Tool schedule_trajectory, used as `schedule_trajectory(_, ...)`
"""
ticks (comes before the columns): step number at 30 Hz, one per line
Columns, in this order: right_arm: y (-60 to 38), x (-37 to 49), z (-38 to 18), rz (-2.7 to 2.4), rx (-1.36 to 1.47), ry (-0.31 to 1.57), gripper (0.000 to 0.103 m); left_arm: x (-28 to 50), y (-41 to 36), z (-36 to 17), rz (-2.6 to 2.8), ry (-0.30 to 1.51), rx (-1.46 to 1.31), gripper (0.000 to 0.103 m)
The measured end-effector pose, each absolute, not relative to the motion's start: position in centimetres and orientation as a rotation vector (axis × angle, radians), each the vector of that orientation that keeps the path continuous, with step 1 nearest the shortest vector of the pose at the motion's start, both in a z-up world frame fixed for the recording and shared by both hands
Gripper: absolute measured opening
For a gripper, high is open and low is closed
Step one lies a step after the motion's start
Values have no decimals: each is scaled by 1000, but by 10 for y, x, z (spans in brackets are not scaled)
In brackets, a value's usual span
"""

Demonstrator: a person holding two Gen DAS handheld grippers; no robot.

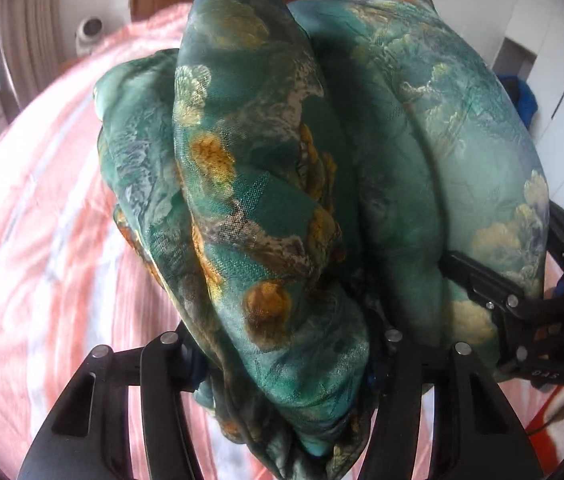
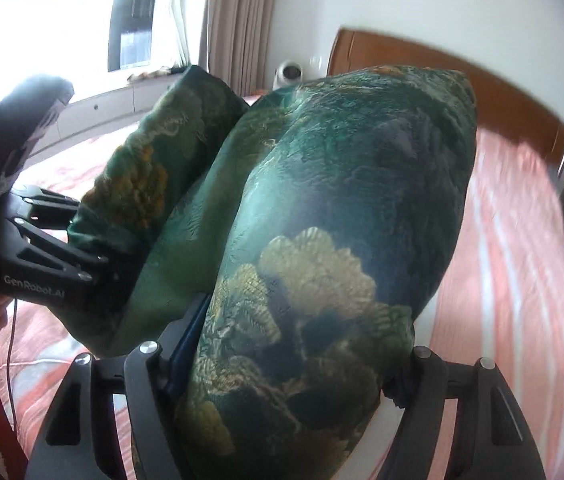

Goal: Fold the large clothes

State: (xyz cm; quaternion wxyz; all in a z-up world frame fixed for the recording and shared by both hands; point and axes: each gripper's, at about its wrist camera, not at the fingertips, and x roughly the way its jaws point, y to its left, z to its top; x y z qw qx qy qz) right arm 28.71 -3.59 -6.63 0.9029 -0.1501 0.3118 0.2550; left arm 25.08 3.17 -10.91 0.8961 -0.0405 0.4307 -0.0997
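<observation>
A large green garment (image 1: 266,208) with yellow and orange flower print hangs bunched in thick folds above the bed. My left gripper (image 1: 282,344) is shut on a thick fold of it; the fingertips are hidden under the cloth. My right gripper (image 2: 293,356) is shut on another bulging fold of the same garment (image 2: 341,208), its fingertips also covered. The right gripper shows in the left wrist view (image 1: 521,300) at the right, close against the cloth. The left gripper shows in the right wrist view (image 2: 42,248) at the left, held by a hand.
A bed with a pink and white striped cover (image 1: 42,240) lies below. A wooden headboard (image 2: 461,80) stands at the far end. A small white camera (image 2: 289,74) sits beside it. Curtains and a bright window (image 2: 82,20) are at the left; white cabinets (image 1: 561,100) at the right.
</observation>
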Motion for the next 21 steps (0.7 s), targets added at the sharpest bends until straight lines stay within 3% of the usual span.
schedule_trajectory(5, -48, 305, -34, 509, -267, 604, 72, 278, 15, -75, -183, 788, -72, 59)
schedule_trajectory(7, -57, 336, -26, 500, -201, 613, 73, 306, 11, -72, -167, 790, -65, 82)
schedule_trajectory(9, -66, 382, -33, 497, -67, 704, 81, 346, 15, -86, -120, 875, -107, 100)
schedule_trajectory(10, -73, 404, -40, 491, 5, 775, 90, 358, 19, -94, -91, 903, -134, 103)
schedule_trajectory(11, -81, 422, -49, 478, 68, 837, 95, 364, 27, -104, -46, 919, -165, 102)
schedule_trajectory(14, -96, 448, -87, 396, 130, 959, 96, 356, 40, -135, 9, 954, -195, 102)
schedule_trajectory(21, -98, 377, -70, 419, -45, 752, 96, 259, 21, -112, -18, 769, -131, 102)
